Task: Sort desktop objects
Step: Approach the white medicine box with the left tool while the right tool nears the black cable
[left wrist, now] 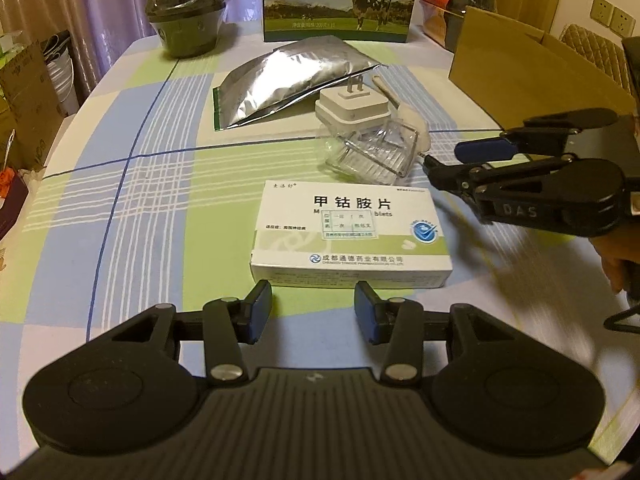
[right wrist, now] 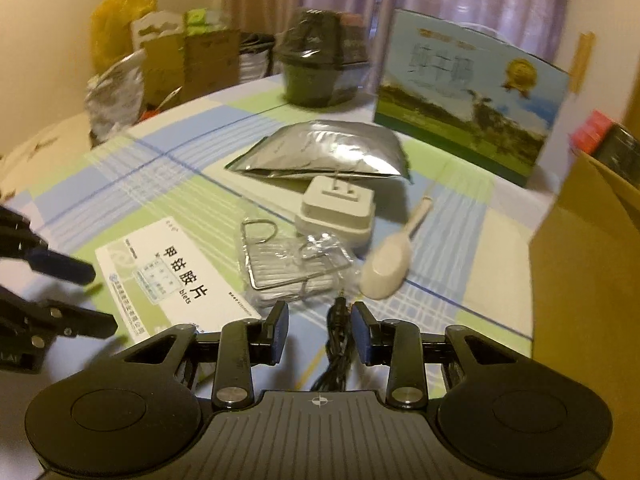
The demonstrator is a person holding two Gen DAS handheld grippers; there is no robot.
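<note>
Both grippers gape, holding nothing: left gripper (left wrist: pixel 312 304) just short of the pill box (left wrist: pixel 350 232), right gripper (right wrist: pixel 320 330) straddling a black cable (right wrist: pixel 338 344). Beyond lie clear dish (right wrist: pixel 294 268), scoop (right wrist: pixel 386 266), charger (right wrist: pixel 336 210). Risk: the cable's plug snags the dish.

On the table (left wrist: pixel 152 208) a medicine box (left wrist: pixel 350 232) is placed nearest; behind it lie a clear case (left wrist: pixel 372 156), then a plug adapter (left wrist: pixel 352 110), a foil pouch (left wrist: pixel 284 80) and a milk carton (left wrist: pixel 340 0).
</note>
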